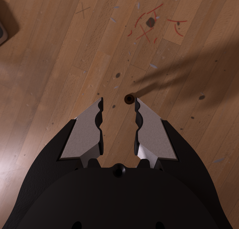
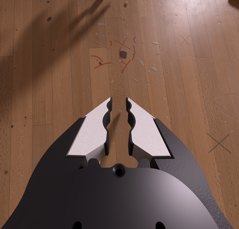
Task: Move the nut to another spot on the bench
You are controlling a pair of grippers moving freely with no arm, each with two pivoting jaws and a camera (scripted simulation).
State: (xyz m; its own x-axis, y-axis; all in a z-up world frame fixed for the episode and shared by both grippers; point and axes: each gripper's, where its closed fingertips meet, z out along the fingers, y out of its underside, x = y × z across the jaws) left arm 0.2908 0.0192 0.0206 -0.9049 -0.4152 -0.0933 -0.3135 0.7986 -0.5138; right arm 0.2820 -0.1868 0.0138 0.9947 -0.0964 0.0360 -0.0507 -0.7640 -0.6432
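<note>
Left gripper (image 1: 119, 99), jaws released, has the nut (image 1: 129, 99) on the bench (image 1: 51, 67) at one o'clock beside its tip.

The desk (image 1: 51, 80) is a top of long pale-brown wooden strips, scuffed with fine scratches and dotted with small dark stains and pale grey flecks. Well ahead of the fingers lies a cluster of red scribbled marks (image 1: 152, 27) around a dark blotch (image 1: 150, 22) — lines, arcs and a cross. A faint pencil cross (image 1: 82, 10) sits ahead and to the left in the left wrist view; two more (image 2: 219, 143) lie off to the right in the right wrist view. Soft long shadows (image 2: 38, 32) slant across the wood. Bright glare washes the surface at the far right (image 2: 201, 11) — light falling from that side.
</note>
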